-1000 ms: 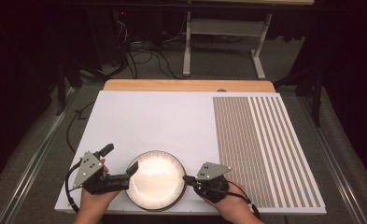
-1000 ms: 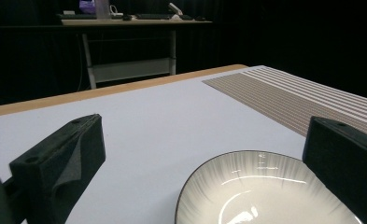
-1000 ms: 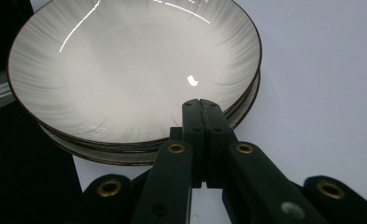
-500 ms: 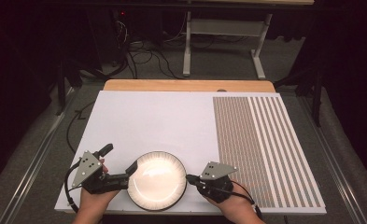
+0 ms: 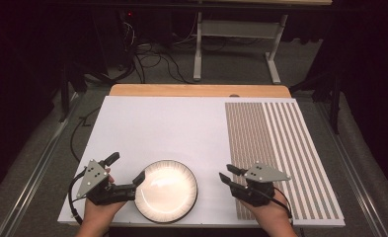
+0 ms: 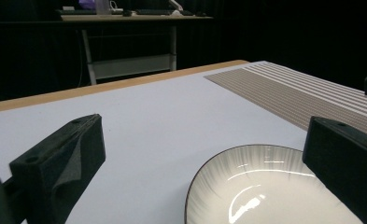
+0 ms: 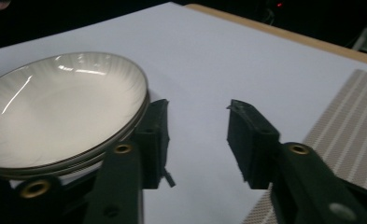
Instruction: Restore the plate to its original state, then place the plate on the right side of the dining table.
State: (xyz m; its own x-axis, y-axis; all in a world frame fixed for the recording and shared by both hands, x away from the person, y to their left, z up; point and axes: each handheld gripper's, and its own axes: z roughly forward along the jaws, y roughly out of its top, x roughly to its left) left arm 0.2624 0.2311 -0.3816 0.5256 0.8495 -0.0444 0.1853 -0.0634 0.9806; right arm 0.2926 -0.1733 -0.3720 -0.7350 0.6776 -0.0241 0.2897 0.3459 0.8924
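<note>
- Drawn back rightward off the plate (image 5: 166, 190) toward the table's (image 5: 181, 123) near edge: right gripper (image 5: 225, 175), jaws just opened, nothing between
- Left gripper (image 5: 138, 178) spread wide around plate's left rim, seemingly steadying, not clamping

Striped mat (image 5: 280, 153) on white table (image 5: 172, 128).

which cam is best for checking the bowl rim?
High view: the whole bowl and its full dark rim show, with the left gripper at its left edge. The right gripper view shows most of it close up and suggests two stacked rims. The left gripper view shows part of the near side.
</note>
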